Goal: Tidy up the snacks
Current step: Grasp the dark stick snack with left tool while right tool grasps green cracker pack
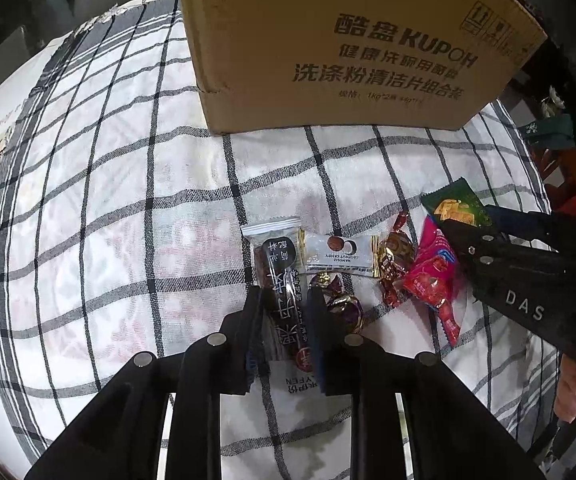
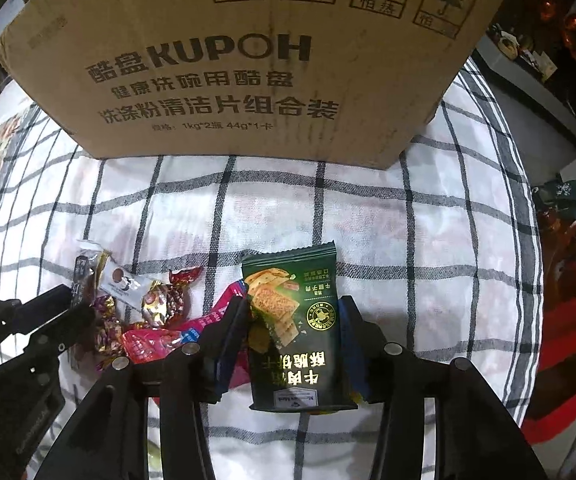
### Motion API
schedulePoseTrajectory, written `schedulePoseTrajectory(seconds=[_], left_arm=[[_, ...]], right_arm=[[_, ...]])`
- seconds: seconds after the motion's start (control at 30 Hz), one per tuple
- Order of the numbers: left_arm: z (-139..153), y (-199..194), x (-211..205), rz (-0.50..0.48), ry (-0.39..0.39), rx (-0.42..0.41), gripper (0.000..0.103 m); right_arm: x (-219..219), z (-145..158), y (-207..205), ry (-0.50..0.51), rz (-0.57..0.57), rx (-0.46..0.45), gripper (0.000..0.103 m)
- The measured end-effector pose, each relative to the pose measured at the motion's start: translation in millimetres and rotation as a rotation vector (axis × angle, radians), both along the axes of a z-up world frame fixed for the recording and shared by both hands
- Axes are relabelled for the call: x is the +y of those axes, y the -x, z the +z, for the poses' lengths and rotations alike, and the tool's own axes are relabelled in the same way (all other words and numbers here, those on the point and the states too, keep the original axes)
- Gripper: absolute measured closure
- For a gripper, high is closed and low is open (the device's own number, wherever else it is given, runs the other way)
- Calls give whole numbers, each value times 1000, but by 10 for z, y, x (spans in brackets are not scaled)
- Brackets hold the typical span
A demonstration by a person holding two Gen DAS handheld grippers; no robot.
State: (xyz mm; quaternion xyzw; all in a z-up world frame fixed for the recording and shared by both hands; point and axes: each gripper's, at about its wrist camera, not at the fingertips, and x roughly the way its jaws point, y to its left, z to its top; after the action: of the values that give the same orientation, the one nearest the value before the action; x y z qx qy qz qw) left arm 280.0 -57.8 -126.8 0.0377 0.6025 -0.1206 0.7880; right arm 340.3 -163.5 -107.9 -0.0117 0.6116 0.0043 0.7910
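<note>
Right wrist view: right gripper (image 2: 294,340) jaws apart around flat glossy dark-green cracker packet (image 2: 294,332) on checked cloth (image 2: 408,240); left gripper (image 1: 283,320) pinches clear date packet (image 1: 279,280).

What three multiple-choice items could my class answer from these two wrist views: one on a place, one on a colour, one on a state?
1. Where does the cardboard box stand?
A. On the checked cloth, beyond the snacks
B. On the floor
C. On top of the snacks

2. What colour is the packet between the right gripper's fingers?
A. White
B. Dark green
C. Blue

3. How do the right gripper's jaws stand?
A. Shut with nothing between them
B. Clamped on the box
C. Apart, one on either side of the packet

Answers:
1 A: the box's base rests on the cloth, behind the row of snacks.
2 B: the wrapper is dark green with a cracker picture.
3 C: cloth shows between the packet and one finger.
</note>
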Motion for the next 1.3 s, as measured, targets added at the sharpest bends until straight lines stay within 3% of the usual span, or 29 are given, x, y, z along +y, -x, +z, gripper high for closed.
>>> schedulePoseTrajectory(seconds=[0.23,0.5,0.57,0.63,0.93,1.3], left_arm=[[16,-9,17,-2,1,-1,83],[247,98,73,-20,21,-56,83],[330,121,67,-28,23,-77,84],[393,130,69,-27,34,-87,84],[550,152,42,-38,51,-113,84],[766,213,18,-53,69,-151,84]], right_arm=[[105,-15,58,46,19,-27,59],[138,148,151,8,6,-62,65],[133,186,175,-1,5,-68,68],[133,229,196,-7,4,-77,83],[76,438,278,-40,19,-116,95],[17,675,362,-72,29,-152,95]])
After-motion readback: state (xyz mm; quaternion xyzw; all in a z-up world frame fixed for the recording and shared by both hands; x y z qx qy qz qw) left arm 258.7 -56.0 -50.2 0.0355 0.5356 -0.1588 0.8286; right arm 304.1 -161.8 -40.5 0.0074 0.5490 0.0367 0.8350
